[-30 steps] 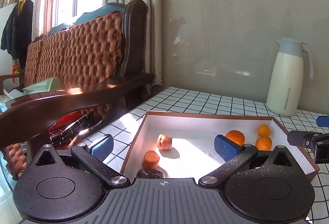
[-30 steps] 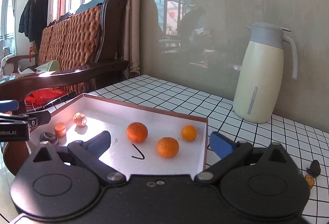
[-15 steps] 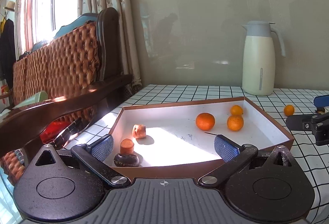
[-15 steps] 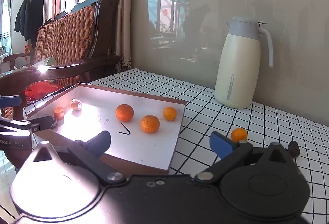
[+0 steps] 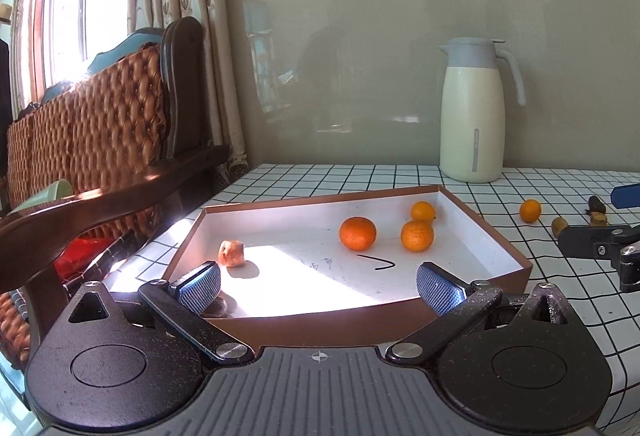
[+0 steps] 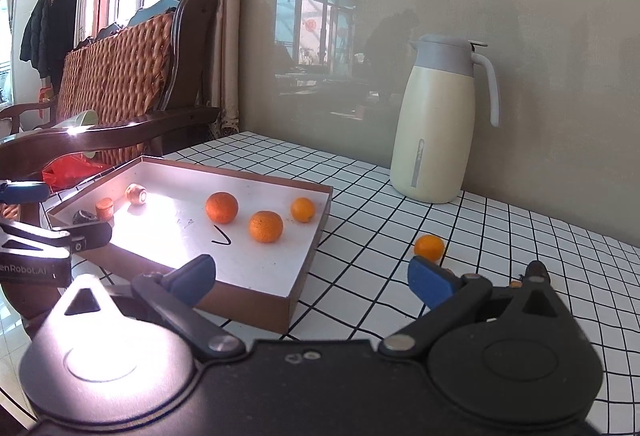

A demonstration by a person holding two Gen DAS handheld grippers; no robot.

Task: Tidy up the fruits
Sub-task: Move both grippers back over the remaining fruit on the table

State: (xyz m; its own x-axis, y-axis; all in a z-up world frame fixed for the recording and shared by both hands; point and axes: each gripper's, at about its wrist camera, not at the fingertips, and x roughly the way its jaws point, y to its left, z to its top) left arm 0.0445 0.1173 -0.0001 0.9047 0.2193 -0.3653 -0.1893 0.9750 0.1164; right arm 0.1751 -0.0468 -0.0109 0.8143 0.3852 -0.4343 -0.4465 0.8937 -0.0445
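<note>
Room: sunlit, with curtains at a window, a quilted brown wooden-framed sofa (image 6: pixel 116 75) on the left and a glossy grey wall panel behind the bench (image 6: pixel 500 236), which wears a white cloth with a black grid.
Writing: "enRobot.AI" reads in white on the left gripper's body at the left edge of the right wrist view; faint pen scribbles and a black curved stroke (image 5: pixel 376 262) mark the tray floor, too small to read.
Tray: a shallow brown-edged tray (image 5: pixel 496 232) with a white floor sits on the bench.
Fruit in tray: three oranges, a large one (image 5: pixel 357 233), a second (image 5: pixel 417 236) and a smaller one (image 5: pixel 423 211) near the far right corner; at the left end a pale orange piece (image 5: pixel 231 253), a small orange stub (image 6: pixel 105 208) and a dark piece (image 6: pixel 83 216).
Fruit on bench: a loose orange (image 6: pixel 429 247) lies right of the tray, with small dark and brownish bits (image 5: pixel 559 225) beyond it.
Jug: a cream thermal jug (image 6: pixel 436 123) with a grey lid stands by the wall.
Left gripper (image 5: pixel 319 286): jaws wide apart and empty, hovering at the tray's near edge; the tray oranges lie ahead of them.
Right gripper (image 6: pixel 310 278): jaws wide apart and empty, over the tray's right corner; the loose orange sits just beyond the right blue fingertip (image 6: pixel 428 282).
</note>
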